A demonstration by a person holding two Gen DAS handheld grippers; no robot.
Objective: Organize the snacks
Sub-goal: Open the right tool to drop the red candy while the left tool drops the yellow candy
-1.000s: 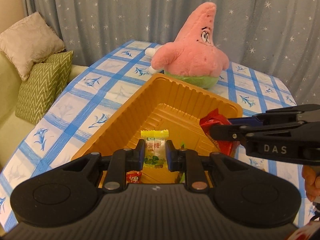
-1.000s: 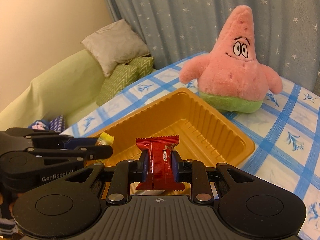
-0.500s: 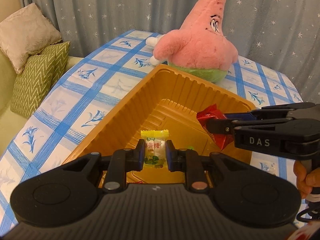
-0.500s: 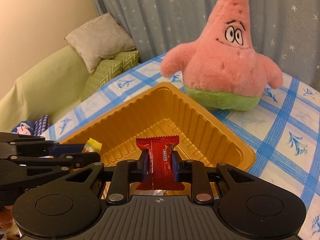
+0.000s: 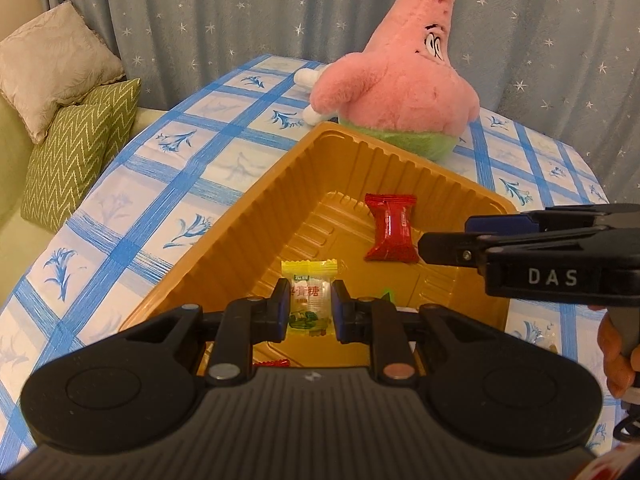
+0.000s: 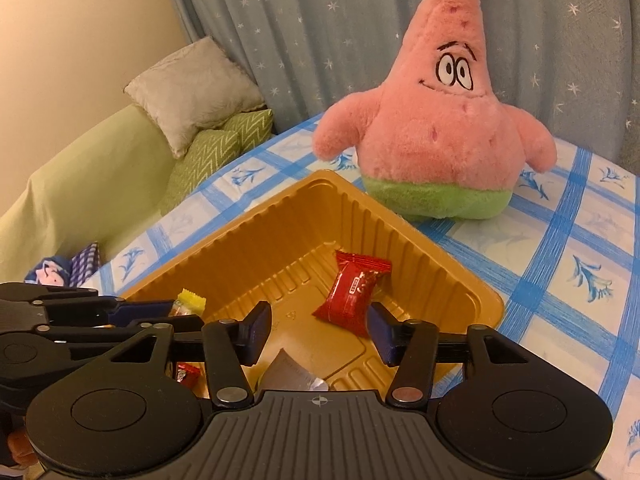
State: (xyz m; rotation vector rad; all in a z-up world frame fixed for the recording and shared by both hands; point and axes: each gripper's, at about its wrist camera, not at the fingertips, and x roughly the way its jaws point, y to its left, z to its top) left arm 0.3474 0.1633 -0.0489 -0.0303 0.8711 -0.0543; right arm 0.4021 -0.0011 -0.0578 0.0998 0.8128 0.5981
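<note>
- Right gripper (image 6: 318,330): my jaws have just been opening and now stand apart over the near end of the orange tray (image 6: 460,270), with nothing pinched between them
- Just beyond those parted fingers lies the red candy (image 6: 352,294), free of both pads, resting tilted on the tray floor towards the far right wall; my left camera shows the same red candy (image 5: 391,228) lying inside the tray (image 5: 240,220)
- My left gripper (image 5: 310,306) is clenched on the yellow candy (image 5: 310,300), a clear-and-yellow wrapper held upright between the pads above the tray's near part; from the right camera I see it poking out past the left gripper (image 6: 172,312) as a yellow crimped edge (image 6: 191,302)
- On the tray floor under my right gripper lies a silvery wrapper (image 6: 294,372), only partly in view
- At the near left, between the two grippers, a small red-and-white wrapped sweet (image 6: 187,374) shows; I cannot tell whether it lies in the tray or beside it
- A pink starfish plush (image 6: 436,128) stands on the blue checked tablecloth (image 6: 560,248), just beyond the tray's far corner
</note>
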